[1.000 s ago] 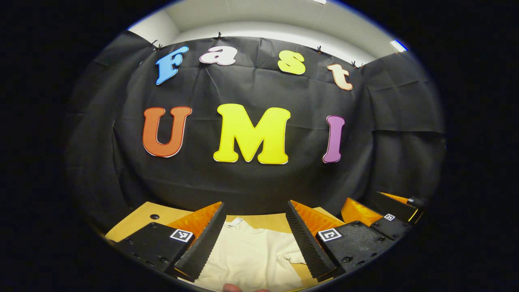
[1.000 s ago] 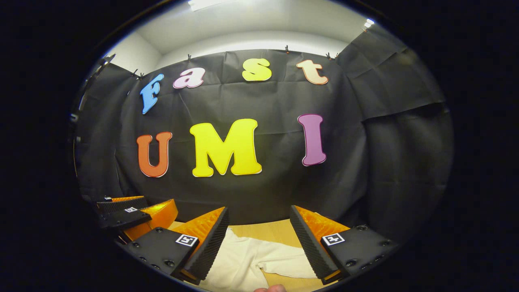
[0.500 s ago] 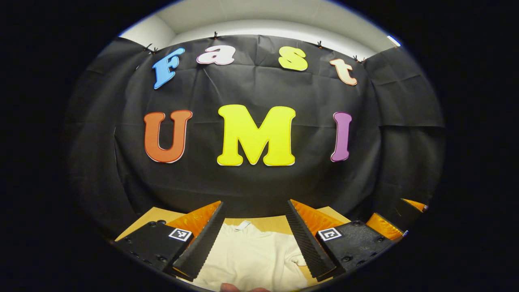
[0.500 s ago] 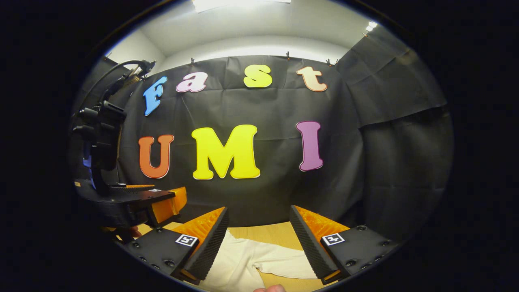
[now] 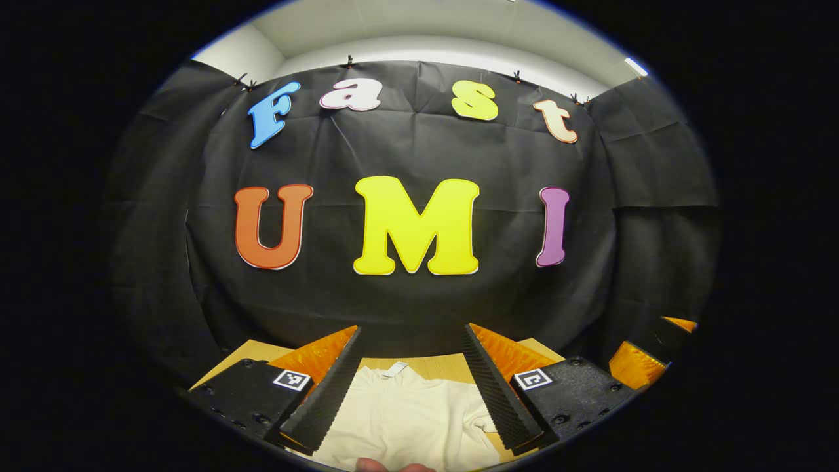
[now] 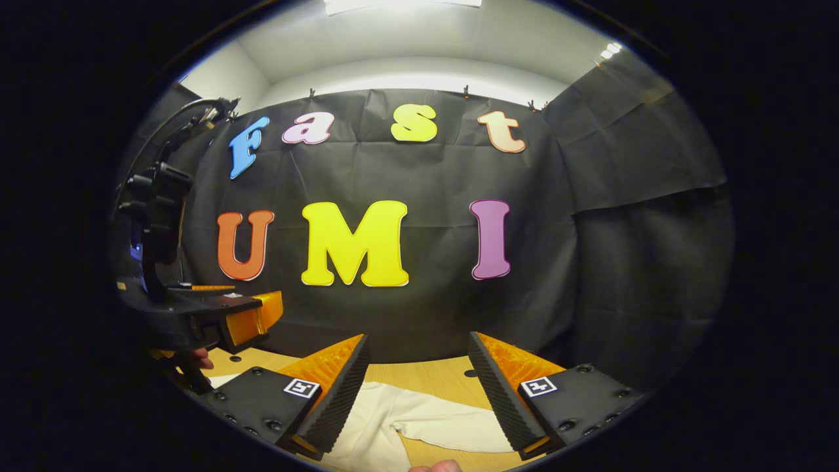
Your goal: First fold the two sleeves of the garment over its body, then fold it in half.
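Note:
A cream garment lies flat on the wooden table, its neck label toward the far wall. My left gripper hovers above it, open, with nothing between its fingers. In the right gripper view the same garment shows a sleeve stretched out to the right. Over that part my right gripper is held open, empty. The left gripper also appears at the left of the right gripper view, raised above the table. The right gripper peeks in at the far right of the left gripper view.
The table's far edge meets the black cloth wall close behind the garment. Small round holes dot the tabletop. A hand holds the left gripper; fingertips show at the bottom edge of the left gripper view.
Both grippers have risen and tilted slightly, staying open. In the right gripper view the left gripper has come up higher at the left edge. The garment has not moved.

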Demonstrator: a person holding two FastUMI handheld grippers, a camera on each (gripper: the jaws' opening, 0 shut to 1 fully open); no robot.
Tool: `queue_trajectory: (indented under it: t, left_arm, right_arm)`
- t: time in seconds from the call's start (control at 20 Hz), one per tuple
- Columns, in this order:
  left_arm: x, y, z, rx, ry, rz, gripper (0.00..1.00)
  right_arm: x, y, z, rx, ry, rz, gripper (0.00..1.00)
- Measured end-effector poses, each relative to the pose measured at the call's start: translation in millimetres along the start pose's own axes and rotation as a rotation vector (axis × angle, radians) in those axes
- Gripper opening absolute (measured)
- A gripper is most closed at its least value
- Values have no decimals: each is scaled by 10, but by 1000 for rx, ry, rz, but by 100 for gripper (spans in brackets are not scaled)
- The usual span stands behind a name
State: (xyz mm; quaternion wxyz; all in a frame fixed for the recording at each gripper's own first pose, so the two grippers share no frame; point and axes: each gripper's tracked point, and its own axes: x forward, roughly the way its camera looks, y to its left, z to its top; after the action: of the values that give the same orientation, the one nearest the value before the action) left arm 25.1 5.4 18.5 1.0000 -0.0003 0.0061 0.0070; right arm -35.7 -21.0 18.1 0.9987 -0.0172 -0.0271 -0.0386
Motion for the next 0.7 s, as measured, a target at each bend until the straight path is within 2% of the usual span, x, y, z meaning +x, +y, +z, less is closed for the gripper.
queue_trajectory:
  t: [0.25, 0.3, 0.35, 0.55, 0.7]
  left_arm:
    - [-48, 207, -85, -1, 40, 41, 96]
    - [-61, 252, -79, -2, 37, 51, 100]
    - [-72, 291, -73, -1, 30, 54, 97]
    - [-150, 349, 41, 11, -24, 59, 96]
    - [-197, 381, 154, 29, -67, 61, 96]
  right_arm:
    - [11, 212, 1, 12, -9, 39, 95]
    - [17, 252, -8, 9, -8, 51, 95]
    - [20, 298, -22, 3, -10, 62, 95]
    - [69, 414, -127, -6, 18, 110, 95]
    - [146, 350, -139, -25, 21, 123, 95]
